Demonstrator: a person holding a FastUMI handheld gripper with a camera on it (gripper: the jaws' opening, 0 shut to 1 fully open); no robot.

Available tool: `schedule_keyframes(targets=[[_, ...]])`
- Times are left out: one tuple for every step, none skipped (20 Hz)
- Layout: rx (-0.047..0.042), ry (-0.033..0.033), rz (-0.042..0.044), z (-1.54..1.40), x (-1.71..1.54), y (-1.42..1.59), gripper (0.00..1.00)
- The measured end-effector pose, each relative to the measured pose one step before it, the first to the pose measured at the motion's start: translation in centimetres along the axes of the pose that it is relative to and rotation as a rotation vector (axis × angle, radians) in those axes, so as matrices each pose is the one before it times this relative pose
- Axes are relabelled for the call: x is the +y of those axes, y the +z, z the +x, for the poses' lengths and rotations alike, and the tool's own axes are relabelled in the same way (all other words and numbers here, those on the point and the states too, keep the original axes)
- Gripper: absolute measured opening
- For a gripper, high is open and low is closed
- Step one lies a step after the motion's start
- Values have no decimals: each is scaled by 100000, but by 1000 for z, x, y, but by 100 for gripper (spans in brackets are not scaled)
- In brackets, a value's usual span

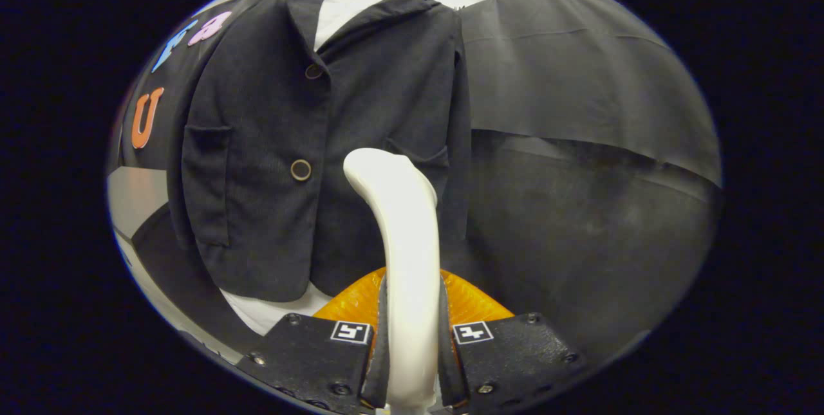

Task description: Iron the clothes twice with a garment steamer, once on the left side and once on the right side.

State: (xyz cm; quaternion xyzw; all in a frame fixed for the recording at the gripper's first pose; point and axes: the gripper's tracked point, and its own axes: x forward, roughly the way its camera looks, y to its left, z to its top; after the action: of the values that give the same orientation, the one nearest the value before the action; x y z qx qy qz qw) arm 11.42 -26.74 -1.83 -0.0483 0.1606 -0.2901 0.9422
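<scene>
Clearly the gripper (412, 344) is clamped on the garment steamer (402, 241): both fingers press against the sides of its smooth, glossy white handle, which rises between them and curves over to a rounded head just ahead of the fingertips. Under the handle, between and slightly beyond the fingers, sits a translucent orange ribbed base (470, 302) of the steamer.

Beyond the steamer head hangs the jacket (309, 132), dark, matte, with a fine corded weave. It has a notched collar, two round ringed buttons (300, 170) down the front, and a patch pocket on each side. A white shirt (344, 6) shows at the neck and below the hem. The steamer head stands in front of the jacket's panel on the side of the right finger, near the pocket edge; whether it touches the cloth cannot be told.

Right of the jacket's edge, draped black cloth (579, 80) hangs in flat folds, with open room before it.
</scene>
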Motion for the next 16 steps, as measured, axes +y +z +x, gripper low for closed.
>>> schedule_keyframes(targets=[[1126, 311, -148, -84, -56, -42, 34], [1213, 108, -391, 39, -6, -9, 34], [1127, 148, -228, 70, 17, -242, 34], [1201, 37, -369, -8, 38, -47, 34], [1165, 124, -378, 113, -1, -35, 34], [1181, 6, -409, 83, 127, -2, 34], [1017, 176, -291, -36, -81, -232, 34], [873, 77, -247, -33, 26, -183, 34], [1054, 45, -382, -61, -28, -215, 34], [1078, 106, -242, -14, 34, -169, 34], [1156, 248, -343, 23, -39, -292, 34], [1002, 166, -453, 14, -19, -160, 34], [983, 74, -690, 107, 6, -302, 34], [586, -259, -758, -83, 127, 79, 34], [743, -24, -647, 49, 362, -412, 34], [1027, 357, -487, -104, -61, -205, 34]])
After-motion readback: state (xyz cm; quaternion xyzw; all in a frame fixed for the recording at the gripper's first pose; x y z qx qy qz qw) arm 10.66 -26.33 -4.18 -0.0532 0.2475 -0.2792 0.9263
